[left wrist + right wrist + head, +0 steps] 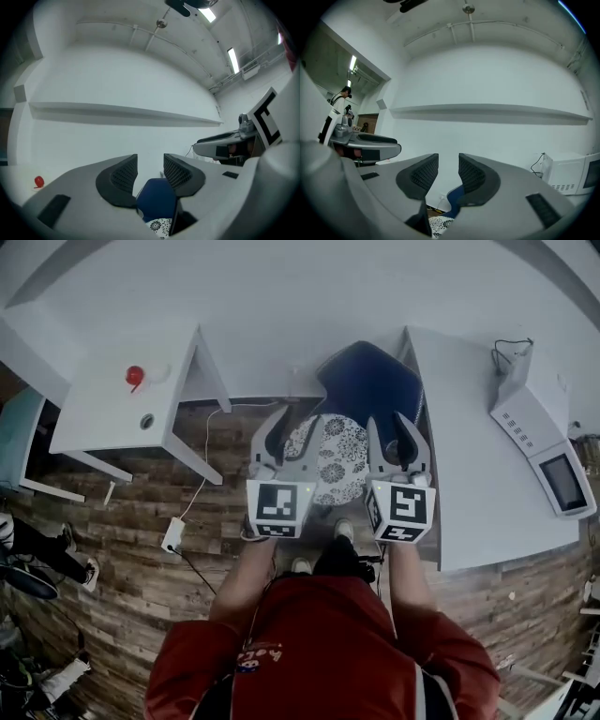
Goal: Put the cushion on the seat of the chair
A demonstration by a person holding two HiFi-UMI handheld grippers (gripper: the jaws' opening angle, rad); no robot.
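The cushion (333, 460), white with a dark floral print, lies on the seat of the blue chair (366, 385) between two white tables. My left gripper (281, 432) hangs over the cushion's left edge and my right gripper (394, 432) over its right edge, both lifted clear of it. Each is open with nothing between its fingers. In the left gripper view the gripper (150, 171) points at the white wall, with the chair (157, 199) and cushion (159, 227) low below the jaws. The right gripper (448, 171) shows the same, with the chair (454, 197) and cushion (436, 225) beneath.
A white desk (122, 418) with a red object (134, 376) stands to the left. To the right, a white table (469, 456) carries a white device (544, 442). A power adapter (172, 535) and cable lie on the wooden floor. A person's feet show at the far left.
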